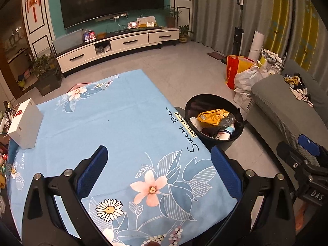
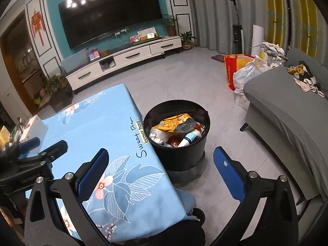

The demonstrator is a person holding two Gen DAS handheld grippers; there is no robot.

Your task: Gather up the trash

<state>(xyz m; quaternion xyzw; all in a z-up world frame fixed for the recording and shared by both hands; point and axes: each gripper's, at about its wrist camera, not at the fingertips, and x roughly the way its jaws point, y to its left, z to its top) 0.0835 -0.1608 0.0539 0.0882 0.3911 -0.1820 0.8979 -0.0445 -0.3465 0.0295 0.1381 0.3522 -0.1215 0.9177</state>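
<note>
A black round bin stands on the floor at the table's right edge, holding a yellow wrapper, crumpled foil, a white bottle and other trash. My left gripper hovers open over the blue flowered tablecloth with nothing between its fingers. My right gripper is open too, empty, above the table's right corner with the bin just beyond it. Each gripper shows at the edge of the other's view, the right gripper and the left gripper.
A white box sits at the table's far left. A grey sofa with clothes lies to the right, bags stand behind it. A TV cabinet and potted plants line the far wall across grey tiled floor.
</note>
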